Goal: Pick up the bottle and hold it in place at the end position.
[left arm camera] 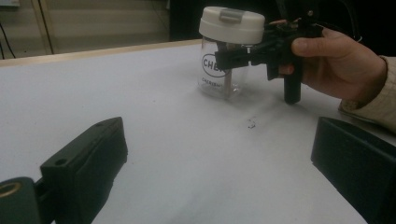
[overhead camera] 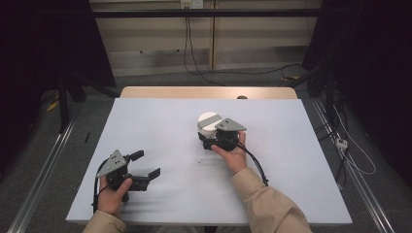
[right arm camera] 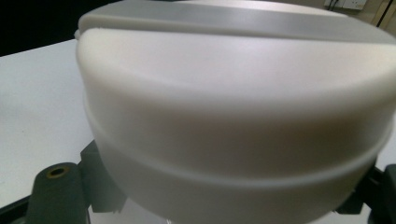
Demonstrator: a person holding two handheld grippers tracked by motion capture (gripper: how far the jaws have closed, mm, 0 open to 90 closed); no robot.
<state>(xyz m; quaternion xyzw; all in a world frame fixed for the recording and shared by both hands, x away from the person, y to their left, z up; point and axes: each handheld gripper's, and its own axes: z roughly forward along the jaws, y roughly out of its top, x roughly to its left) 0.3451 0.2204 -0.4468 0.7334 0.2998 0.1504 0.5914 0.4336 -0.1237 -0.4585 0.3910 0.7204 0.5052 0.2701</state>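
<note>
A clear glass jar with a white lid is stood near the middle of the white table, right gripper against it; left gripper is held well apart, front left.

jar label half hidden behind right gripper, jar lid cut off by frame edges

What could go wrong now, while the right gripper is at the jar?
1. The right gripper meets the clear jar high, just below its white lid; a push might tip it.
2. The left gripper rests open and apart, so nothing steadies the jar.
</note>
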